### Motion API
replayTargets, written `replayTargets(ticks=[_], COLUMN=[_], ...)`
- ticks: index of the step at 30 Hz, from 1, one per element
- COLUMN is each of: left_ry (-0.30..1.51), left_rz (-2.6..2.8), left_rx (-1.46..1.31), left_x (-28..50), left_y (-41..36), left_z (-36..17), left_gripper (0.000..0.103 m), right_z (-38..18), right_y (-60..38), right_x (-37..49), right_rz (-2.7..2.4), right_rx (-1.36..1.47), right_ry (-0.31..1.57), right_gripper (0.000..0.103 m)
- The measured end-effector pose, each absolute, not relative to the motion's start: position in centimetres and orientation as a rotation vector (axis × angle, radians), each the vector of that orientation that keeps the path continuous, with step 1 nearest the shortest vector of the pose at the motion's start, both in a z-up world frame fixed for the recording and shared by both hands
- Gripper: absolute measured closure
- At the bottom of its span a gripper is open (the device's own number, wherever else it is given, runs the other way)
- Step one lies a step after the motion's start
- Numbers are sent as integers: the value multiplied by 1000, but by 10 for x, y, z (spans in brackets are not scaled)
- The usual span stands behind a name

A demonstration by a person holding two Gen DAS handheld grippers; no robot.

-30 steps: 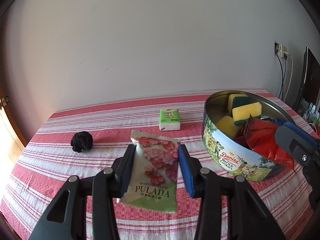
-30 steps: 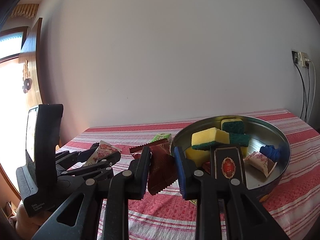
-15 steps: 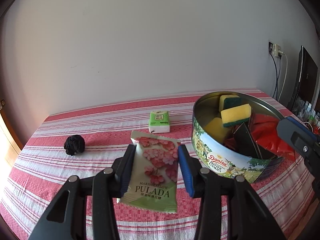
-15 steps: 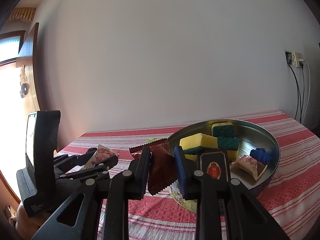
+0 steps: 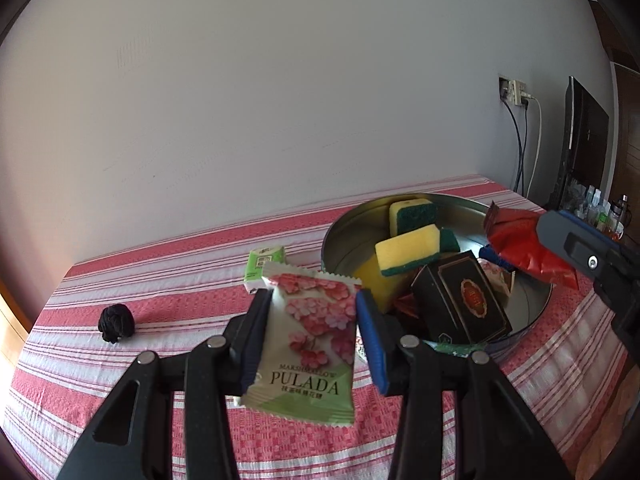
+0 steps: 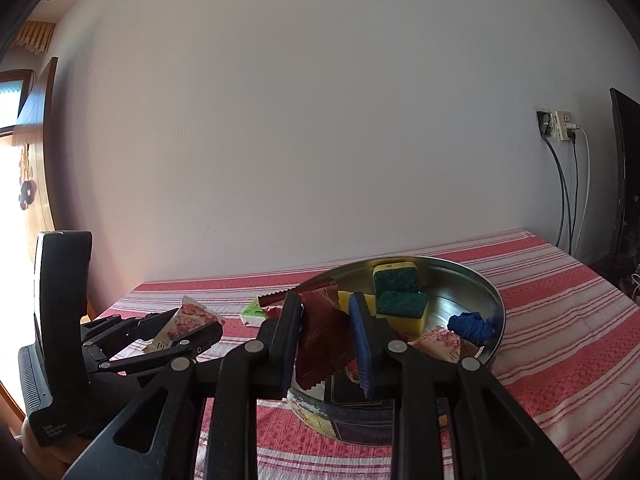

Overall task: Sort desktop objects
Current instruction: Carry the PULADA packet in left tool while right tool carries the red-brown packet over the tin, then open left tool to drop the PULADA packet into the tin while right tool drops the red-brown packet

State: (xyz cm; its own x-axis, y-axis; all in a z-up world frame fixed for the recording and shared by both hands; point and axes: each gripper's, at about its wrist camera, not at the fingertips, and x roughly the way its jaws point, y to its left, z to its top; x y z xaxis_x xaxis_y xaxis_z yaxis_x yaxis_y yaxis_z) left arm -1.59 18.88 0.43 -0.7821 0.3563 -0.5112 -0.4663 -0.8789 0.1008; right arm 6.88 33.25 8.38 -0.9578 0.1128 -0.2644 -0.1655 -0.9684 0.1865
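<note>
My left gripper [image 5: 314, 300] is shut on a pale green marshmallow packet [image 5: 308, 344] with pink flowers, held above the striped tablecloth just left of the round metal tin [image 5: 532, 308]. My right gripper [image 6: 326, 308] is shut on a dark red foil packet [image 6: 320, 336], held over the tin's near rim [image 6: 496, 312]; the same packet [image 5: 520, 244] shows red in the left wrist view. Inside the tin lie yellow-green sponges [image 5: 412, 248], a black box [image 5: 460, 296], a blue yarn ball [image 6: 472, 326] and another flowered packet [image 6: 440, 342].
A small green tissue pack [image 5: 264, 264] lies on the cloth behind the left gripper. A black yarn ball [image 5: 116, 322] sits at the far left. Wall sockets with cables [image 5: 516, 120] and a dark screen [image 5: 584, 152] stand at the right.
Both grippers have shifted toward the tin with their packets still held. The tin now appears closer and more central in both views.
</note>
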Motion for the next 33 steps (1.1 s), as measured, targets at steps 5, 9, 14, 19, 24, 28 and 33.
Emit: replayTargets(ticks=[5, 9, 14, 19, 24, 28, 33], left_ry=[321, 321, 305, 298, 295, 295, 265], left_rz=[2568, 2552, 2520, 2504, 2527, 2544, 2529], left_rx=[-662, -645, -650, -666, -681, -716, -745], left_x=[-18, -20, -25, -31, -36, -46, -53], left_y=[206, 219, 233, 249, 262, 276, 287], left_z=[7, 11, 13, 12, 12, 12, 14], left_gripper=[60, 60, 60, 60, 60, 60, 60], right_z=[89, 91, 95, 98, 100, 97, 90], right_y=[346, 357, 371, 388, 405, 420, 434], right_x=[73, 72, 69, 57, 39, 23, 6], right_rz=[2924, 2901, 2871, 2836, 2820, 2822, 2811], right_rx=[-354, -335, -316, -316, -325, -364, -411], right_ry=[303, 292, 265, 221, 184, 181, 181], right_gripper=[76, 76, 76, 76, 76, 76, 76])
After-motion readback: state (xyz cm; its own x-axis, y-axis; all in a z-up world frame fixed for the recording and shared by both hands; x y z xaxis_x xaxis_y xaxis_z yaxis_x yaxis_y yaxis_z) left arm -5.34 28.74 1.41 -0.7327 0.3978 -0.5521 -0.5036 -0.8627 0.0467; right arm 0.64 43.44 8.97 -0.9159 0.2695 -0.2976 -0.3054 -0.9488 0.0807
